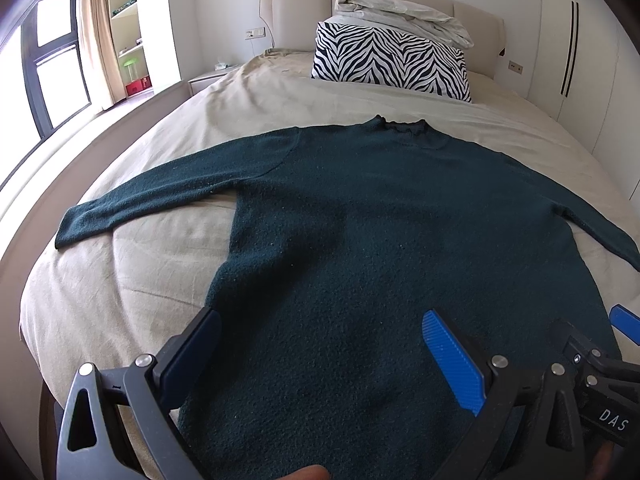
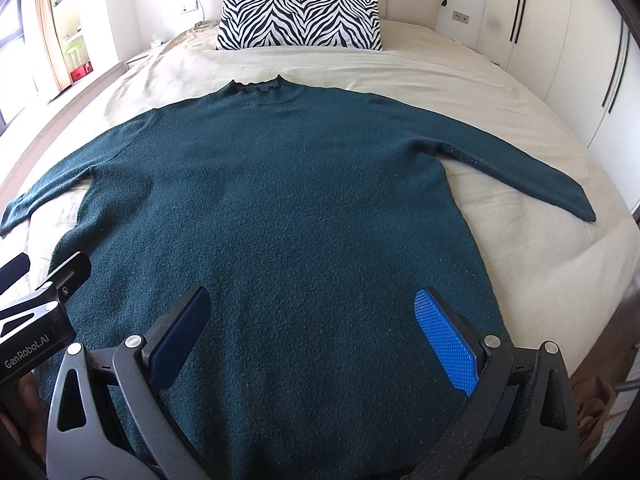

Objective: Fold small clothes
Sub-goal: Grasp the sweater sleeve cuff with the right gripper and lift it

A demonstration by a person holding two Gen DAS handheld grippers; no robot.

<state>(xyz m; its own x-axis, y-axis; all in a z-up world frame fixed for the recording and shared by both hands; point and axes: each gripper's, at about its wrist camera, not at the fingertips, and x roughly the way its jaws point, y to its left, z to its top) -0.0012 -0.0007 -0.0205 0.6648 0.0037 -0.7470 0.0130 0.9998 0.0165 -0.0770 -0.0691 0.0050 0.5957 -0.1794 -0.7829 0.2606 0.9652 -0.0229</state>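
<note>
- As seen from the left wrist view, the left gripper [image 1: 320,354] hovers with fingers spread wide and grasping nothing, above the hem area of the dark green sweater [image 1: 360,216], which lies flat on the beige bed sheet [image 1: 132,272] (both sleeves spread outward). The right gripper [image 1: 616,336] is partly visible at the frame edge.
- From the right wrist view, the right gripper [image 2: 316,332] is likewise released over the sweater's lower part. A zebra-print pillow [image 2: 300,20] rests near the headboard, well apart from the collar.
</note>
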